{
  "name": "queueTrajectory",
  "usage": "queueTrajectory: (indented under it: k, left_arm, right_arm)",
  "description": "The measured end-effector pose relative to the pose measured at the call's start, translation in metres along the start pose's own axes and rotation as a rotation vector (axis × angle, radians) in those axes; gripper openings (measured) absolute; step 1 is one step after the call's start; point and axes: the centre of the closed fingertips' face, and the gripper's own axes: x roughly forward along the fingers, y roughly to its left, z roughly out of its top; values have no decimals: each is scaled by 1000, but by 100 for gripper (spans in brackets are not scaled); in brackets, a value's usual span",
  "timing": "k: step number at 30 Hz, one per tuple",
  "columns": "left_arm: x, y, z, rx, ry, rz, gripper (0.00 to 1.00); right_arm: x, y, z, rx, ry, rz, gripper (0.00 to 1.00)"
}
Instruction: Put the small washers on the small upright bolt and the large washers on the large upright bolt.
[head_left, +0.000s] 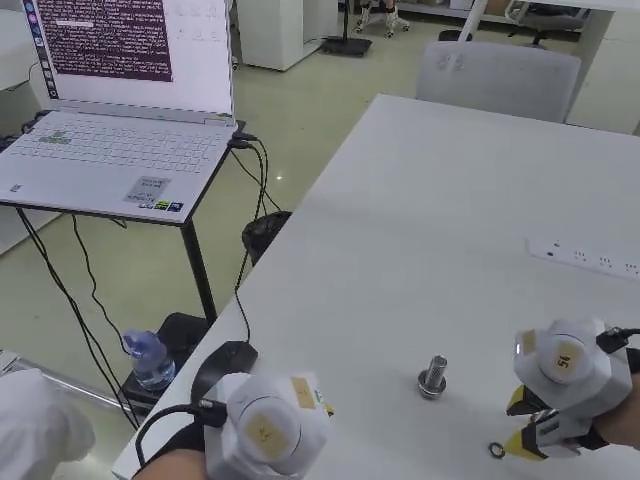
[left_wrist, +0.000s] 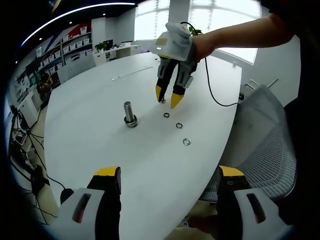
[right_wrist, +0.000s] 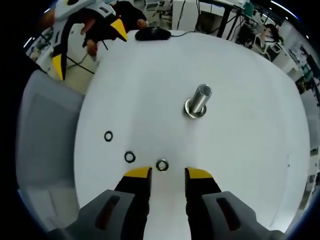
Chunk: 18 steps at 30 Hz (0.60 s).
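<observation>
One silver bolt (head_left: 432, 377) (left_wrist: 130, 114) (right_wrist: 197, 101) stands upright on the white table (head_left: 430, 230). Three small washers lie flat in a loose row near the table's edge (right_wrist: 161, 164) (right_wrist: 130, 156) (right_wrist: 108, 135). My right gripper (right_wrist: 168, 173) (left_wrist: 167, 98) (head_left: 520, 425) is open, its yellow tips just behind the nearest washer (head_left: 497, 450), with nothing between them. My left gripper (left_wrist: 169, 172) (right_wrist: 89, 49) hangs open wide off the table's near corner, well away from the bolt and the washers (left_wrist: 179, 125).
A laptop (head_left: 120, 150) sits on a stand to the left, with cables and a water bottle (head_left: 150, 358) on the floor beneath. A white power strip (head_left: 585, 258) lies at the table's right. A grey chair (head_left: 497, 75) stands at the far side.
</observation>
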Motion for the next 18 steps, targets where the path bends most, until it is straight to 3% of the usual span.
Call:
queueTrajectory:
  k: [18]
  left_arm:
    - [-3,-2,-9,1,14,-5,76]
  right_arm:
    - [24,6,-8,-9,20,6,25]
